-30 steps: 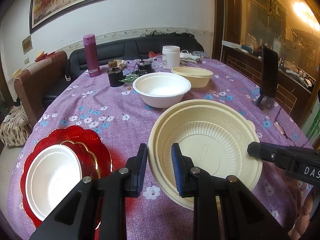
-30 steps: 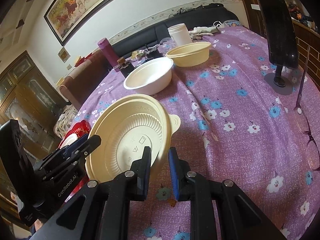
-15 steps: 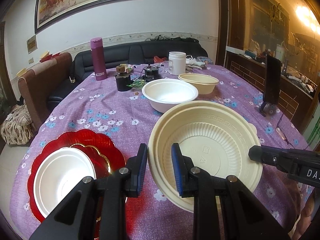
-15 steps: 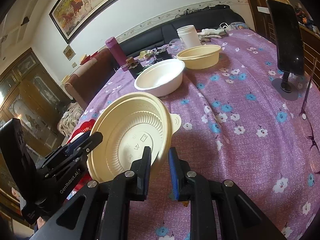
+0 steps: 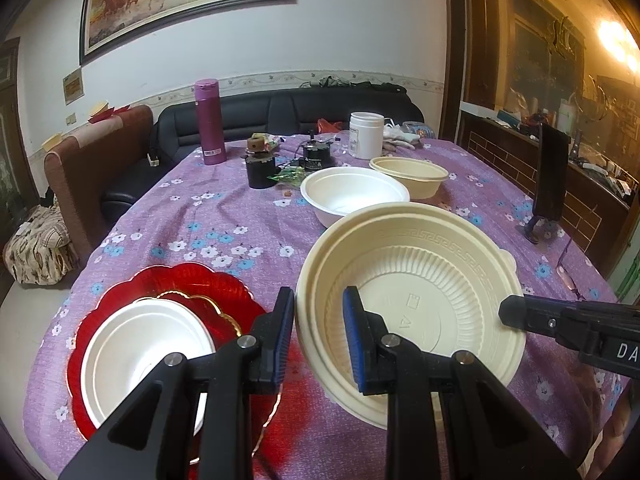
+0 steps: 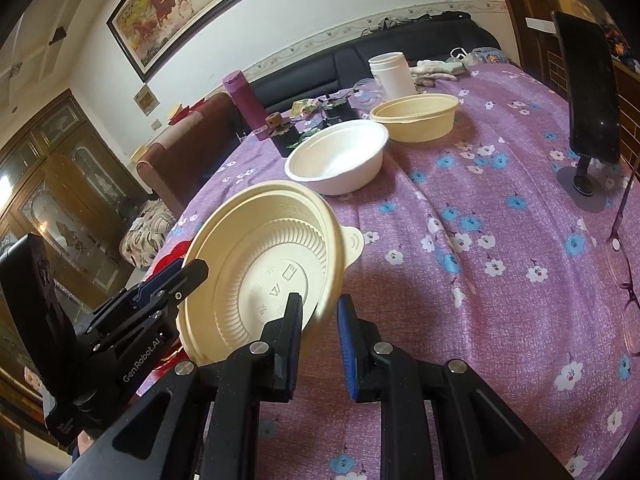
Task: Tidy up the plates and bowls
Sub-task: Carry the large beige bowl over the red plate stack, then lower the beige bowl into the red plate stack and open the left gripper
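Note:
A cream ribbed plastic bowl (image 5: 416,300) is held tilted above the purple table, and also shows in the right wrist view (image 6: 264,264). My left gripper (image 5: 319,334) is shut on its left rim. My right gripper (image 6: 319,344) is shut on its opposite rim; its arm shows in the left wrist view (image 5: 572,324). A white bowl (image 5: 144,356) sits on stacked red plates (image 5: 224,292) at the near left. Another white bowl (image 5: 354,194) and a cream bowl (image 5: 410,174) stand at mid-table.
At the far end stand a magenta flask (image 5: 209,122), a white jar (image 5: 366,130) and black pots (image 5: 262,168). A phone on a stand (image 6: 588,96) and glasses (image 6: 624,264) lie at the right. A sofa and chair are behind.
Both grippers have lifted the cream bowl higher and drawn it back, still gripping its rims. The red plates and white bowl now sit further into view on the left.

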Available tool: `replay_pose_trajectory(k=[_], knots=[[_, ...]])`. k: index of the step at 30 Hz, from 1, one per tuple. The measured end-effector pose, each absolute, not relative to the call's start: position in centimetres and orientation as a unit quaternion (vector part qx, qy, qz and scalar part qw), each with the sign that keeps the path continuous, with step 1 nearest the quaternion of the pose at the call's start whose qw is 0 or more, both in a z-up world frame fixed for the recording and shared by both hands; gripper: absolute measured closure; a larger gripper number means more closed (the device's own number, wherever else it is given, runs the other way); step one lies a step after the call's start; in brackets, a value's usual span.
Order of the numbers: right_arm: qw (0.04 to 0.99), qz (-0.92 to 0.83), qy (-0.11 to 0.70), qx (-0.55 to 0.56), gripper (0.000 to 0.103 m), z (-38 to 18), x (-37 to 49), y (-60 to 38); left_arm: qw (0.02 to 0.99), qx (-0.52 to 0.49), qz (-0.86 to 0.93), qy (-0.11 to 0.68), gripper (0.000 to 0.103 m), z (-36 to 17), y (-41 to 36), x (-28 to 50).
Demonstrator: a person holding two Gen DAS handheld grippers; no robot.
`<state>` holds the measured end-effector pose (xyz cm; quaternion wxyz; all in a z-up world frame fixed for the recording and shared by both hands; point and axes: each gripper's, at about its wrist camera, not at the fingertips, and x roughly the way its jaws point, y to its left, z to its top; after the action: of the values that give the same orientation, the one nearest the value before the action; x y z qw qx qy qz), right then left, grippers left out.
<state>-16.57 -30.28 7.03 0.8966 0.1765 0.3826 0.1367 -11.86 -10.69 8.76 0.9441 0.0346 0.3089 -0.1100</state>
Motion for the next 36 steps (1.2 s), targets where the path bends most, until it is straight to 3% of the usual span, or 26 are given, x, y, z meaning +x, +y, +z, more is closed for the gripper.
replay_pose_trajectory(k=[20, 36], knots=[[0.876, 0.224, 0.399, 0.154, 0.083, 9.6, -14.2, -22.7, 0.957, -0.005, -0.034, 0.287, 0.078, 11.5, -0.9, -13.5], [0.828, 0.285, 0.464, 0.137, 0.083, 6.4, -10.6, -13.8, 0.948, -0.037, 0.035, 0.314, 0.078, 9.1, 6.2, -13.6]])
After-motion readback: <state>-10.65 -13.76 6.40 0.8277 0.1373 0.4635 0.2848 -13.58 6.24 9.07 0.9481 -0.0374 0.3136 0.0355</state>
